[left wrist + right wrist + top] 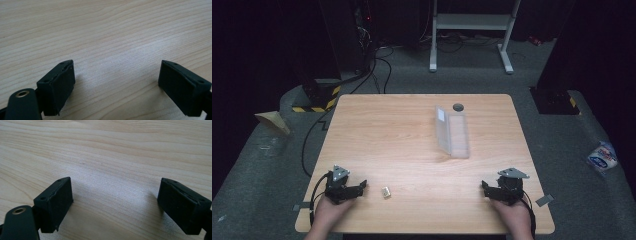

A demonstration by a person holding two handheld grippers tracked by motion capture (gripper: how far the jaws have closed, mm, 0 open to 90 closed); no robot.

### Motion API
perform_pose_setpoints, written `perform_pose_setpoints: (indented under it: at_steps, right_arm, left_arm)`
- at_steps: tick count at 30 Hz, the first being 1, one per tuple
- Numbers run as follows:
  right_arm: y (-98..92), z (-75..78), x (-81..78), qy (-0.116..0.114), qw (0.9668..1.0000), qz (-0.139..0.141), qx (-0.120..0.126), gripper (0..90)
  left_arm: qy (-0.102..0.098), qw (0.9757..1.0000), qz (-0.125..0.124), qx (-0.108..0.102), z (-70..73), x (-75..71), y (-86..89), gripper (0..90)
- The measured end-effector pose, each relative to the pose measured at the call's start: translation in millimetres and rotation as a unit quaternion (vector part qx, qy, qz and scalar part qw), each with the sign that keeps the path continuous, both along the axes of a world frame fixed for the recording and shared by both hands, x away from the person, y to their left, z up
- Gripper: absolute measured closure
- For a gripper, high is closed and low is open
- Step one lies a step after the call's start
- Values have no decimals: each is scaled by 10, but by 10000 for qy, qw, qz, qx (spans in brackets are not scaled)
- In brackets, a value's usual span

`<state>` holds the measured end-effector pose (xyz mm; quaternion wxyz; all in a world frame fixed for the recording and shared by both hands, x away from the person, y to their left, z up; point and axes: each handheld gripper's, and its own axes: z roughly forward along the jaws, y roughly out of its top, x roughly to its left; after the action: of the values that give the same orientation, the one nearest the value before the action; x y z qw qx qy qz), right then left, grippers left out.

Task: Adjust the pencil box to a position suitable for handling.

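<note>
A clear plastic case (452, 131) lies right of the middle of the light wooden table (392, 130). A small pale block (386, 192) sits near the front edge. My left gripper (360, 186) rests on the table just left of that block, apart from it. Its jaws stand open over bare wood in the left gripper view (116, 82). My right gripper (486, 187) rests near the front right corner, held by a hand. It is open too, with nothing between its fingers (115, 200).
A dark round hole (458, 107) is set in the table behind the case. On the grey floor are cables (379, 65), a white frame (472, 30) at the back, a white packet (602, 156) at the right and a pale wedge (272, 121) at the left.
</note>
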<state>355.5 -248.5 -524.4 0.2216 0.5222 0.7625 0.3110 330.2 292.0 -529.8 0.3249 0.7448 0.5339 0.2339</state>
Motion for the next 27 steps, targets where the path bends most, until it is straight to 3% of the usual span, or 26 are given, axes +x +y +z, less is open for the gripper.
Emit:
perform_pose_setpoints:
  at_steps: [16,22,27]
  right_arm:
    - [-4,1,4,-15,10000,31,-3,135]
    - [-23,48,-18,-38,9999,65,134,248]
    - [33,157,-35,-301,9992,99,261,326]
  left_arm:
    - [-3,10000,3,21,2,-5,0,144]
    - [-3,10000,9,20,2,-5,-1,144]
    - [18,10000,20,4,2,-7,-5,144]
